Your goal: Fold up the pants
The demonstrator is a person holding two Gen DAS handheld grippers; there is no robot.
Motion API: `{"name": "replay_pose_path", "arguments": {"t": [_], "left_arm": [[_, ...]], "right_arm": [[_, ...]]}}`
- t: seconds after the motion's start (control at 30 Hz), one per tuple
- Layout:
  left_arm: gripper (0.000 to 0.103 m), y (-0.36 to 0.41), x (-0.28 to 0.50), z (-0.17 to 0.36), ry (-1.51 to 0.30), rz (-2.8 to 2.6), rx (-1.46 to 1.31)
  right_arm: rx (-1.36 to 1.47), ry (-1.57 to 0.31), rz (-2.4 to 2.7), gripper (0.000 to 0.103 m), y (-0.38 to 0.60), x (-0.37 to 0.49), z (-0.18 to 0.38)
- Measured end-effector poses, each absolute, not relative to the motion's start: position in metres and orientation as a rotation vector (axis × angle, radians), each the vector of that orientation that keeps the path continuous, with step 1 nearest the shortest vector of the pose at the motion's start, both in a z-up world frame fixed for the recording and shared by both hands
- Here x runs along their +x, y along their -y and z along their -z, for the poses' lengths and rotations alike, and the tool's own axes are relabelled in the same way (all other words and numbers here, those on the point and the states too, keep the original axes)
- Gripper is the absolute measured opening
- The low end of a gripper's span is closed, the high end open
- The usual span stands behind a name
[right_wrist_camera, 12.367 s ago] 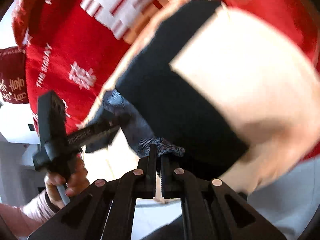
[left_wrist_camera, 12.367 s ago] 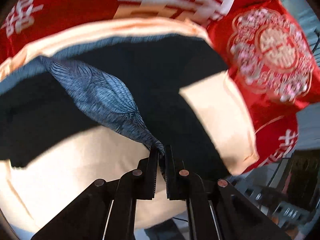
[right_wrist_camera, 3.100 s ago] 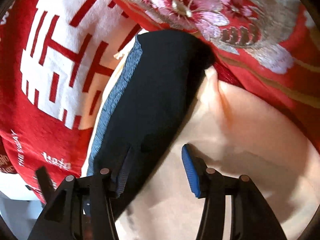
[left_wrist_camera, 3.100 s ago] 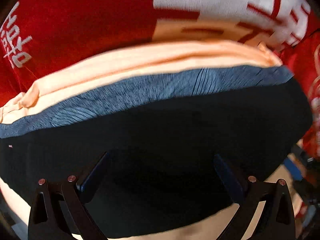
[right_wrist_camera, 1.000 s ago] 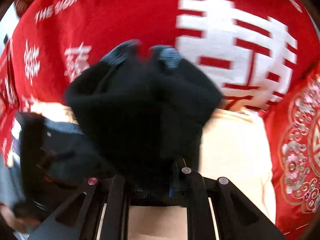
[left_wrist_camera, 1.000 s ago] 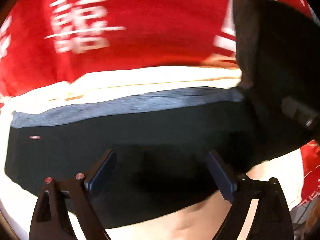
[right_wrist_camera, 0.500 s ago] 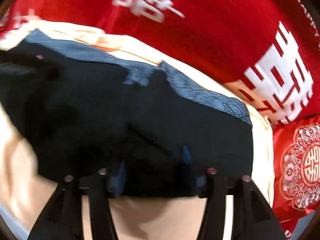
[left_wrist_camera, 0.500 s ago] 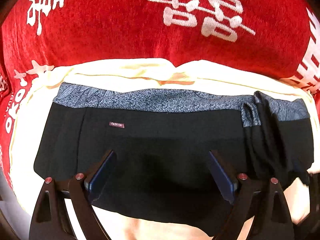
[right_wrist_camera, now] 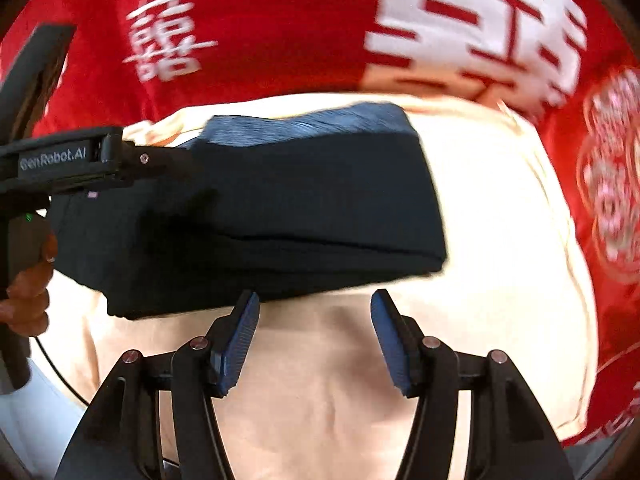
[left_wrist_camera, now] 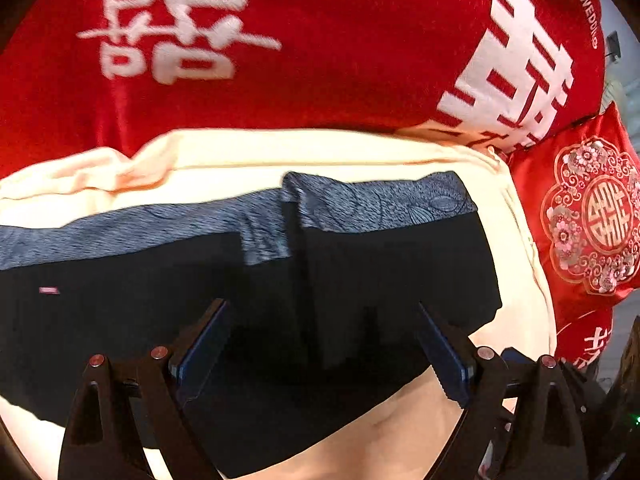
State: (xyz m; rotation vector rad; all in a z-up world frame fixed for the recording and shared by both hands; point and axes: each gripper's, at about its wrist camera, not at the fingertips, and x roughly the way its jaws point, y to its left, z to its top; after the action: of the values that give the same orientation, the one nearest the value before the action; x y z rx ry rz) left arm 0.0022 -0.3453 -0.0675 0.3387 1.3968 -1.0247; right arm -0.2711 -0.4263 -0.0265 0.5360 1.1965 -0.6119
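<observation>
A red bedspread (right_wrist_camera: pixel 260 48) with white characters lies beyond a cream sheet (right_wrist_camera: pixel 340 380). The right tongs (right_wrist_camera: pixel 314 338) have just opened and stand apart, empty, over bare sheet. The left tongs (left_wrist_camera: pixel 320 354) gape wide above the black pants (left_wrist_camera: pixel 380 272), which now lie doubled over on the sheet; a second ago the right tongs were carrying that bunched cloth across, so this fold looks done.

Both wrist views steeply downward, close, sharing folded pants (left_wrist_camera: pixel 360 280).
</observation>
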Motion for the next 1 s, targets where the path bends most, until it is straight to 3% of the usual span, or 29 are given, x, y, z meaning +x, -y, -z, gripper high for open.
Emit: {"name": "replay_pose_path", "arguments": {"t": [0.03, 0.1, 0.2, 0.23, 0.27, 0.3, 0.5, 0.77, 0.97, 1.0], "left_arm": [[0.09, 0.347, 0.003, 0.073, -1.41, 1.023, 0.338], [0.068, 0.349, 0.003, 0.084, -1.448, 1.023, 0.338], [0.046, 0.353, -0.001, 0.088, -1.494, 1.043, 0.343], [0.043, 0.353, -0.005, 0.088, -1.491, 1.046, 0.36], [0.031, 0.355, -0.007, 0.088, -1.488, 1.052, 0.368], [0.006, 0.355, -0.007, 0.087, -1.502, 1.07, 0.361], [0.004, 0.339, -0.015, 0.067, -1.448, 1.138, 0.404], [0.005, 0.326, -0.027, 0.092, -1.455, 1.061, 0.434], [0.005, 0.32, -0.026, 0.086, -1.431, 1.003, 0.382], [0.017, 0.32, -0.026, 0.085, -1.434, 0.981, 0.379]], "right_arm": [[0.545, -1.195, 0.617, 0.062, 0.428, -0.275, 0.026], [0.58, -1.184, 0.619, 0.062, 0.43, -0.285, 0.025], [0.618, -1.181, 0.619, 0.058, 0.438, -0.289, 0.03], [0.627, -1.18, 0.617, 0.056, 0.439, -0.292, 0.03], [0.642, -1.177, 0.613, 0.052, 0.441, -0.295, 0.031], [0.661, -1.173, 0.608, 0.047, 0.444, -0.298, 0.03], [0.707, -1.14, 0.605, 0.044, 0.459, -0.314, 0.014], [0.645, -1.134, 0.581, 0.044, 0.49, -0.291, 0.017], [0.657, -1.174, 0.51, 0.044, 0.5, -0.235, 0.069], [0.662, -1.185, 0.522, 0.044, 0.496, -0.231, 0.076]]}}
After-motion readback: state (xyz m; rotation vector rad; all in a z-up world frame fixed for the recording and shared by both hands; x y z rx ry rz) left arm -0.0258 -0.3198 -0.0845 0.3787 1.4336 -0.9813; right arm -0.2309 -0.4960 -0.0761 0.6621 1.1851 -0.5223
